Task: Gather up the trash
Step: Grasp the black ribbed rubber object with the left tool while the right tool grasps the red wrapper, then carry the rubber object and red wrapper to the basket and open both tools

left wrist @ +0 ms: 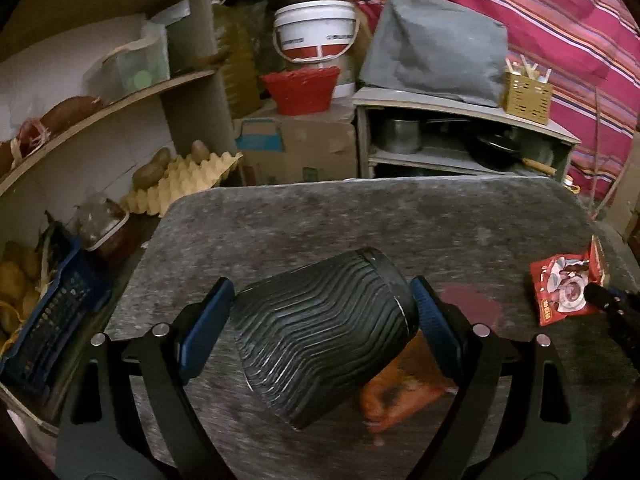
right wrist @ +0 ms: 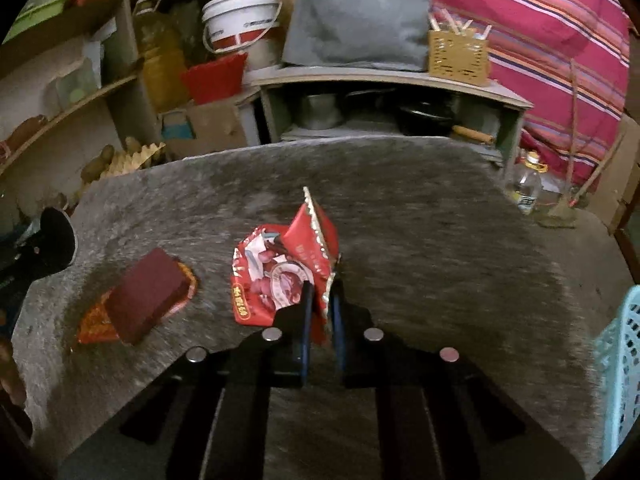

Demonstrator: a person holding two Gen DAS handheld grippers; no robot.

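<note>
My left gripper [left wrist: 322,298] is shut on a black ribbed cup [left wrist: 324,332], held tilted above the grey table [left wrist: 360,216]. My right gripper [right wrist: 321,300] is shut on a crumpled red snack wrapper [right wrist: 280,276], lifted a little off the table; the wrapper also shows in the left wrist view [left wrist: 568,286]. A dark red box [right wrist: 148,296] lies on an orange wrapper [right wrist: 94,324] at the table's left; the orange wrapper shows under the cup in the left wrist view [left wrist: 404,392].
A light blue basket [right wrist: 620,360] stands at the right edge. Shelves with an egg tray [left wrist: 180,184] and a blue crate [left wrist: 52,320] are to the left. A low cabinet [right wrist: 392,80] with pots stands behind the table. A clear bottle [right wrist: 526,184] stands beyond the table's right.
</note>
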